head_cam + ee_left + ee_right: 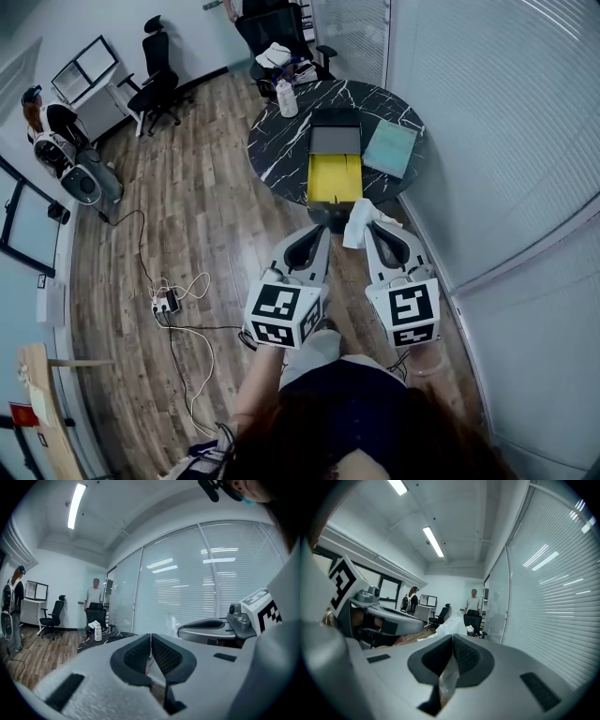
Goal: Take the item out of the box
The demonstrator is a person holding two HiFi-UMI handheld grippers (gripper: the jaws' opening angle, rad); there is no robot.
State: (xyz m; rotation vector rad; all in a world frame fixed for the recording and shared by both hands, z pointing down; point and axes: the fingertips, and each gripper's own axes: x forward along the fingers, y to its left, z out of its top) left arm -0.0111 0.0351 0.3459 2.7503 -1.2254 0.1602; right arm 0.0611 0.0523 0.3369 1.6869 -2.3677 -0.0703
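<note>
On the round black marble table point(277, 150) lies an open box point(335, 178) with a yellow inside and a dark grey lid folded back. Both grippers are lifted in front of the person's body, short of the table. My right gripper point(368, 228) is shut on a clear white plastic bag point(356, 223), which sticks out past its tips. In the right gripper view the bag point(451, 623) is pinched between the pads and hangs below them. My left gripper point(323, 231) is shut with nothing in it; its pads point(159, 651) meet.
A pale teal flat sheet point(390, 148) lies right of the box, and a white bottle point(288, 98) stands at the table's far left. A black chair point(281, 33) stands behind the table. Cables and a power strip point(167, 302) lie on the wood floor. Glass walls close the right side.
</note>
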